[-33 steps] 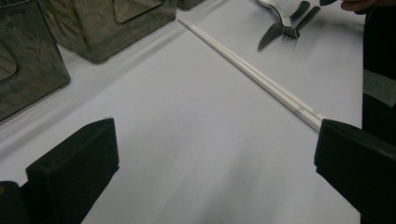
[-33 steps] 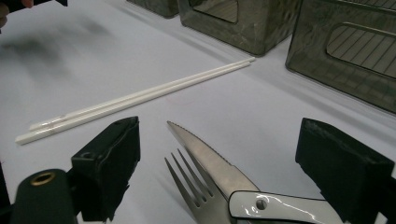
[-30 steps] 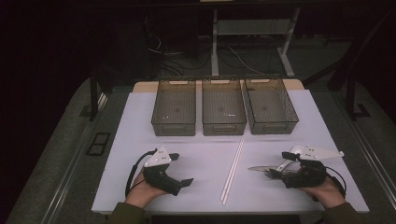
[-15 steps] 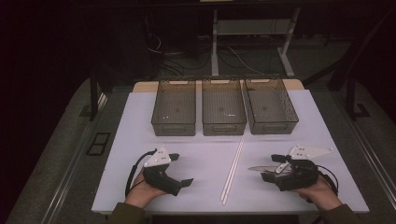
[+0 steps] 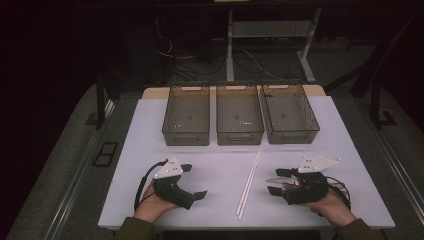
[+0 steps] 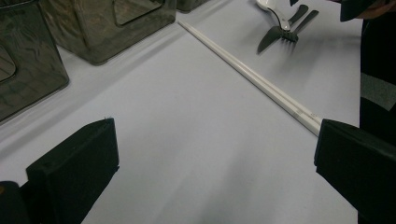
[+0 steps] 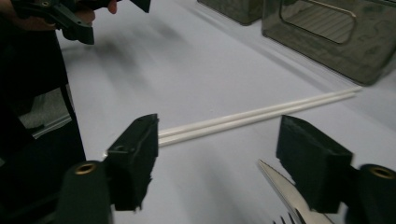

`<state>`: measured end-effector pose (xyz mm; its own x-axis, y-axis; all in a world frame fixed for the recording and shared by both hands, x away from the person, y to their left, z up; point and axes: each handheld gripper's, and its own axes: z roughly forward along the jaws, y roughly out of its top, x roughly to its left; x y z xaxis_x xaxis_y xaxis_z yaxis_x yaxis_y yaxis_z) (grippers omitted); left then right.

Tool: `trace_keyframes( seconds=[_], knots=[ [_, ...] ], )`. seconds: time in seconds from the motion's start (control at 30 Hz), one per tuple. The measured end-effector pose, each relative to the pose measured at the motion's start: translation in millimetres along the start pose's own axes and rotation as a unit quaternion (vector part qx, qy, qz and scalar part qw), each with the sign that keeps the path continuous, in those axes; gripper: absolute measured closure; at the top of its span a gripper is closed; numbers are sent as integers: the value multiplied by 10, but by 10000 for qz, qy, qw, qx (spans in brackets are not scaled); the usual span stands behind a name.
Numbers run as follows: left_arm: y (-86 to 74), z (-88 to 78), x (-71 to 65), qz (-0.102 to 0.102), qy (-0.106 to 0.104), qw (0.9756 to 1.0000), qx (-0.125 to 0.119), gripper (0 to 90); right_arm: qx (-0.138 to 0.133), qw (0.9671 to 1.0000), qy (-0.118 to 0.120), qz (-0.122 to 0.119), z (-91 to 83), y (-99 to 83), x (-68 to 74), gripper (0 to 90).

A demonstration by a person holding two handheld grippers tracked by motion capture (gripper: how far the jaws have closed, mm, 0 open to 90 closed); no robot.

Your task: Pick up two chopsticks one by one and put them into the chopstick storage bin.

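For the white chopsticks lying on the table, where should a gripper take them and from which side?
Grip the chopsticks near mid-length, from straight above, jaws across the pair. They lie flat, side by side and touching, so one pinch across should catch both. The right gripper is nearest.

A white bench (image 5: 225,165) carries three dark bins (image 5: 239,120) side by side at its far edge, white chopsticks (image 5: 249,181) near the middle, and a knife (image 6: 273,38) and fork (image 6: 299,28) to their right.
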<state>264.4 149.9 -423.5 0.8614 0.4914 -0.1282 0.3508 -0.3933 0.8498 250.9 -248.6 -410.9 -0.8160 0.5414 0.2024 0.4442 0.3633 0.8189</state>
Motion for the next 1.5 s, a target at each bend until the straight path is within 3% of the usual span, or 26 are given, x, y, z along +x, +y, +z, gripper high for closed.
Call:
trace_keyframes(
  seconds=[0.03,0.3,0.67,0.87,1.5],
  knots=[
    [-1,-2,2,8,-1,10000,7,0,39,10000,49,-58,42,20,23,387],
    [3,1,3,15,-7,10000,4,0,255,9995,117,-166,186,62,91,594],
    [1,3,-1,23,-18,10000,2,0,658,9961,418,-422,413,58,218,827],
    [2,0,0,15,-18,10000,9,0,846,9932,583,-541,534,46,282,896],
    [0,10,-2,24,-35,10000,27,0,1192,9866,872,-699,736,-21,395,896]
  ],
)
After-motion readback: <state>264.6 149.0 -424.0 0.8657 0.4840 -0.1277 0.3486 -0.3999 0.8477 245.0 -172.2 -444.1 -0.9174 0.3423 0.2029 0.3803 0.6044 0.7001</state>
